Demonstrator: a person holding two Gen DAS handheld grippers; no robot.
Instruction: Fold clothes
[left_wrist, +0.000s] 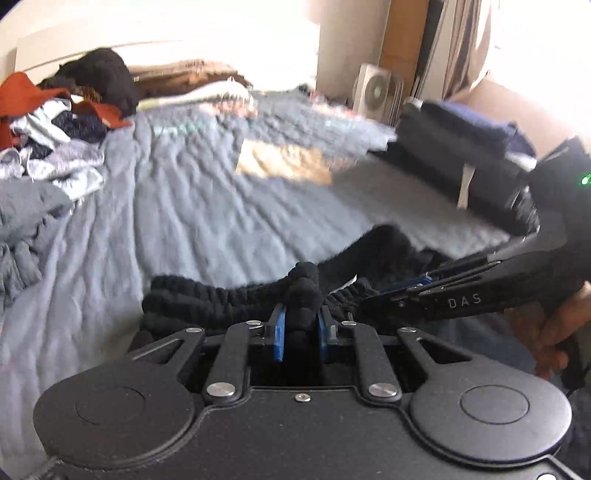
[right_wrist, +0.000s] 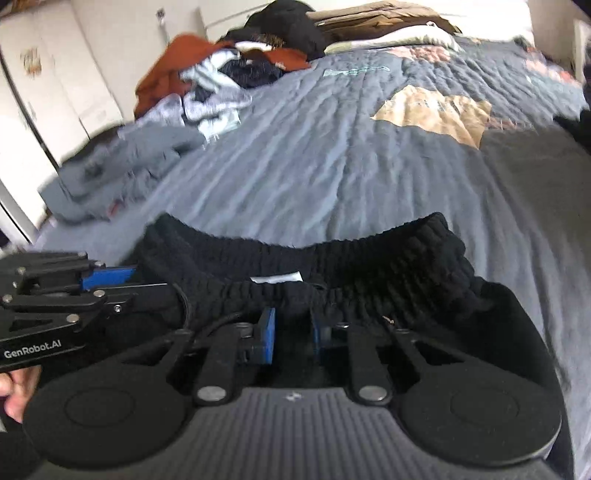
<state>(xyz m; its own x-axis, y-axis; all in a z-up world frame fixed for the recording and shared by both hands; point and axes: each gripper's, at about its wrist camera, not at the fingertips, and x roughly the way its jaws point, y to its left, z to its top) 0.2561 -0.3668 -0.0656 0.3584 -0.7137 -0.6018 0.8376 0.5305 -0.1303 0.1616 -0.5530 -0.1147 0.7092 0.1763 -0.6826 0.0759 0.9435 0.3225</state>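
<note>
Garment: black ribbed knit piece with an elastic waistband, lying at the near edge of the bed, on the grey-blue quilt.
Long axis: the waistband runs side to side across the right wrist view, its opening turned up and toward the head of the bed; a white label shows inside the near edge. In the left wrist view the same band stretches away leftward from the claw as a bunched cord of fabric.
Left claw: blue pads pressed on a bunched knot of the black waistband, gripping it at one end of the band; it reaches in from the left side of the right wrist view, lying roughly level.
Right claw: blue pads drawn near each other around the near edge of the waistband, just below the label; fabric sits between them, so it grips the band. In the left wrist view it comes in from the right, tilted slightly downward toward the garment.
Hands: fingers of the right hand wrap its handle at the right edge; part of the left hand shows under its claw.
Laundry pile: rust, white, navy and black clothes heaped well beyond the garment, toward the head of the bed, left side.
Folded stack: dark items well beyond the garment, on the bed's right side.
Sharpness: both views are motion-blurred.
</note>
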